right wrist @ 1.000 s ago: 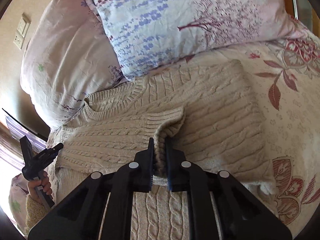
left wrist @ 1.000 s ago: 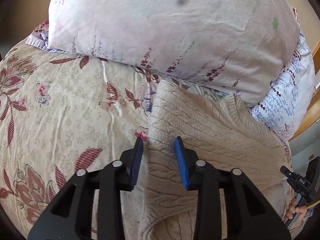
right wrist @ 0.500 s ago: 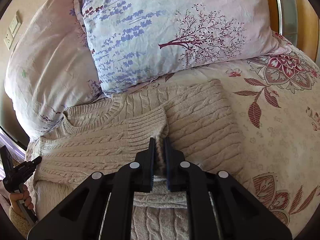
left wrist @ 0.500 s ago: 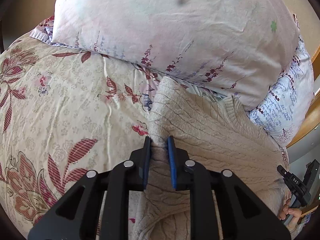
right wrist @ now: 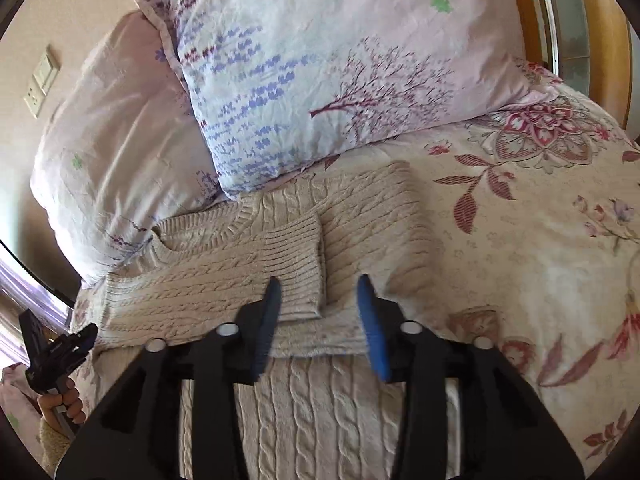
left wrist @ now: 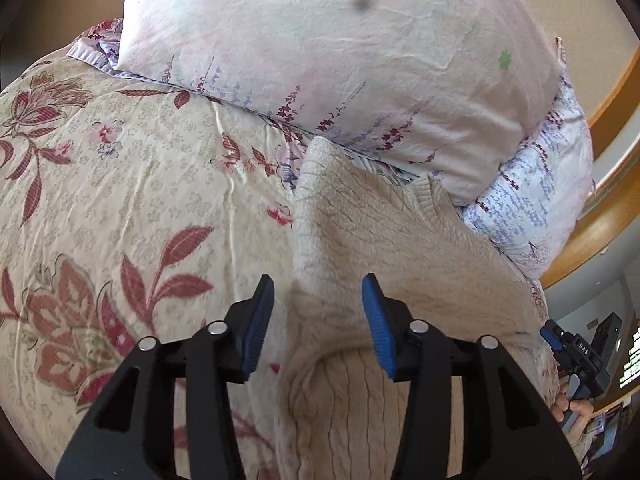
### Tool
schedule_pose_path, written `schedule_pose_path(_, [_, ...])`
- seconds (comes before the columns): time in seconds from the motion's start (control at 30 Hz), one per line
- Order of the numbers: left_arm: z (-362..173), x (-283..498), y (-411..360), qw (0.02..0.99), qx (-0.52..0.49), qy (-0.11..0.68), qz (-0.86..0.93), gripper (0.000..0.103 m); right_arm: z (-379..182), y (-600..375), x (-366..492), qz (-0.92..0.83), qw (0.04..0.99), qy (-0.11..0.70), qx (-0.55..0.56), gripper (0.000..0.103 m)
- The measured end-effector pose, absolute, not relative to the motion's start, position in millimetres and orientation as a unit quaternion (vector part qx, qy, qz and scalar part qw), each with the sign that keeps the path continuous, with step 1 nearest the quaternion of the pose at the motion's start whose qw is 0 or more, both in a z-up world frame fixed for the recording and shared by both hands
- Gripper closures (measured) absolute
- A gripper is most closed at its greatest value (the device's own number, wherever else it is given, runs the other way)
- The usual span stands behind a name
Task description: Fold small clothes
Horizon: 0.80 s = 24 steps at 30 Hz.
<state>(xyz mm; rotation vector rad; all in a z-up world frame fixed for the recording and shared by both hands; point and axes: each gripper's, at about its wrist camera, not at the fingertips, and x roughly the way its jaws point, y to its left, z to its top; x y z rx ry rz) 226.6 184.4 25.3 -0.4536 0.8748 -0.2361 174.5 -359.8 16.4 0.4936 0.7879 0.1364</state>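
A cream cable-knit sweater (right wrist: 248,288) lies on the floral bedspread, its collar toward the pillows; it also shows in the left wrist view (left wrist: 380,240). A sleeve is folded across its chest, ribbed cuff (right wrist: 298,256) lying flat. My right gripper (right wrist: 320,312) is open, jaws apart just above the cuff's end, holding nothing. My left gripper (left wrist: 318,320) is open over the sweater's folded left edge, holding nothing. Each gripper shows small at the edge of the other's view, the right one (left wrist: 576,352) and the left one (right wrist: 52,352).
Two floral pillows (right wrist: 320,64) (left wrist: 340,48) lie just beyond the sweater's collar. The floral bedspread (left wrist: 120,200) spreads to the left and to the right (right wrist: 540,240). A wooden headboard (left wrist: 608,184) curves behind. A wall socket (right wrist: 40,84) is at far left.
Both grippers were shut on sweater fabric half a second ago and have opened. The cuff has dropped flat on the chest and the left edge lies released.
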Motion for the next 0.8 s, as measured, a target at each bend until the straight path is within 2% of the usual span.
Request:
schedule_pose_path(0.23, [26, 146, 197, 0.874, -0.215, 0.396, -0.183, 0.052, 6, -419, 97, 0.109, 0.88, 0.368, 0.28, 0.044])
schedule_pose_path(0.5, [5, 88, 204, 0.85, -0.27, 0.403, -0.206, 0.053, -16, -423, 43, 0.127, 0.871, 0.39, 0.27, 0.044])
schedule_pose_path(0.57, [7, 75, 199, 0.851, -0.259, 0.407, -0.207, 0.049, -18, -422, 32, 0.133, 0.874, 0.386, 0.265, 0.044])
schedule_pose_path(0.63, [10, 61, 194, 0.854, -0.245, 0.405, -0.215, 0.032, -21, -421, 24, 0.153, 0.868, 0.391, 0.264, 0.044])
schedule_pose_path(0.7, [12, 47, 188, 0.857, -0.227, 0.405, -0.223, 0.028, -26, -419, 18, 0.173, 0.854, 0.407, 0.276, 0.045])
schedule_pose_path(0.8, [12, 33, 178, 0.86, -0.201, 0.411, -0.227, 0.027, -30, -417, 10, 0.193, 0.841, 0.418, 0.284, 0.047])
